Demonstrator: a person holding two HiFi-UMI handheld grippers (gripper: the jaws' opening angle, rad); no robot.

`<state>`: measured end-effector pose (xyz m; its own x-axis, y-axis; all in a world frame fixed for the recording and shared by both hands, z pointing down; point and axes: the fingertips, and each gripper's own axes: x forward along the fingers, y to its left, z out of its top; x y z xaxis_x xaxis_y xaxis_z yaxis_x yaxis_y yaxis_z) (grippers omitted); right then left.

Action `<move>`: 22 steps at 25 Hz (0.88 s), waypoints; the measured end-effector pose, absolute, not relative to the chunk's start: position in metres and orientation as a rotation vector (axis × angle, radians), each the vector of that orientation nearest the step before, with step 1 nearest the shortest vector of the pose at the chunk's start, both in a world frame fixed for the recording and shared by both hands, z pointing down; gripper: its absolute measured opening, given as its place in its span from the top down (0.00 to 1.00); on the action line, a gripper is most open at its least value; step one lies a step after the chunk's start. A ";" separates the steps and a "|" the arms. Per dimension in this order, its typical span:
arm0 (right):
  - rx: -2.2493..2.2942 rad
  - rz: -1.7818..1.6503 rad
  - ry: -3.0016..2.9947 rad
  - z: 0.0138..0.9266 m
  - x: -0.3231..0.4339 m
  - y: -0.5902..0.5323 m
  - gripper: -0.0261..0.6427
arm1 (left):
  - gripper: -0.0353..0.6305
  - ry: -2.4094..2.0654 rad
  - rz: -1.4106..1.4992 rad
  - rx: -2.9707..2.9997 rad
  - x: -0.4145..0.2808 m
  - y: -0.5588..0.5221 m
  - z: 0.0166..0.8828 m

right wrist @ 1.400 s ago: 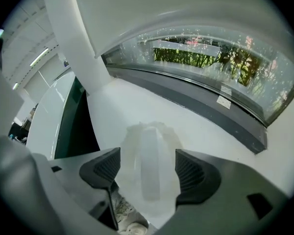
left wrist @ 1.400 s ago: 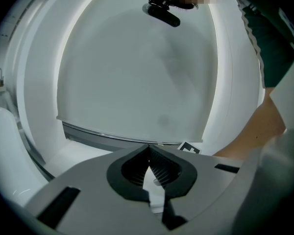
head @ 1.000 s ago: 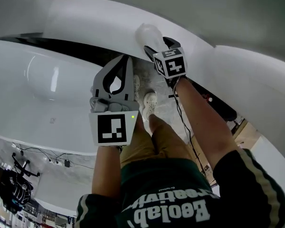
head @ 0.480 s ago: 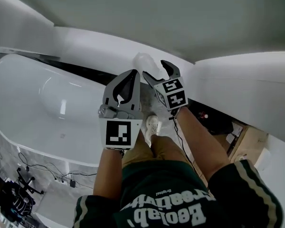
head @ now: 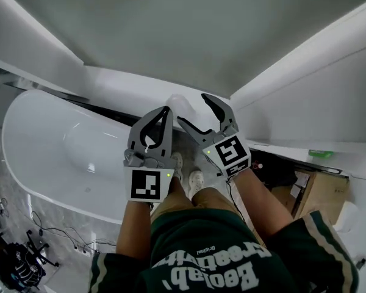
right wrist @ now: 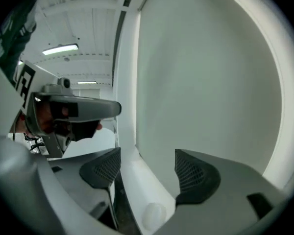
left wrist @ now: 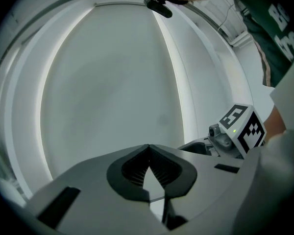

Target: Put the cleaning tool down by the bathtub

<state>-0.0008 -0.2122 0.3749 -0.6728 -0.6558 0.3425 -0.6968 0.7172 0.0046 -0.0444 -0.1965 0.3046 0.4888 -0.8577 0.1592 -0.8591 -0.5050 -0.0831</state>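
I look down past my two grippers at the white bathtub. The person stands right beside it, white shoes on the floor.

The left gripper is closed up tight. In the left gripper view its two dark pads meet at the tip and nothing is between them. It points up at the plain grey wall.

The right gripper is wide apart and holds nothing. In the right gripper view I see only the wall and the white ledge through the gap between its jaws.

The cleaning tool is a pale, round lump. It sits on the white ledge at the end of the bathtub, just past the tips of both grippers. No jaw touches it. In the right gripper view the cleaning tool shows low down, under the gap between the jaws. It looks like a soft blob from here, so I cannot tell which way its long side runs or where it points.
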 end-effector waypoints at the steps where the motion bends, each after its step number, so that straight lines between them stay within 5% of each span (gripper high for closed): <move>1: 1.054 0.141 -2.647 0.356 0.001 -0.205 0.46 | 0.93 -1.559 0.277 2.717 -0.041 -0.191 0.294; 19: 1.076 -0.427 -3.055 0.129 0.074 -0.069 0.47 | 0.93 -1.799 0.112 2.930 0.019 -0.084 0.122; 22: 1.086 -0.504 -3.053 0.118 0.079 -0.059 0.54 | 0.94 -1.822 0.072 2.962 0.024 -0.072 0.107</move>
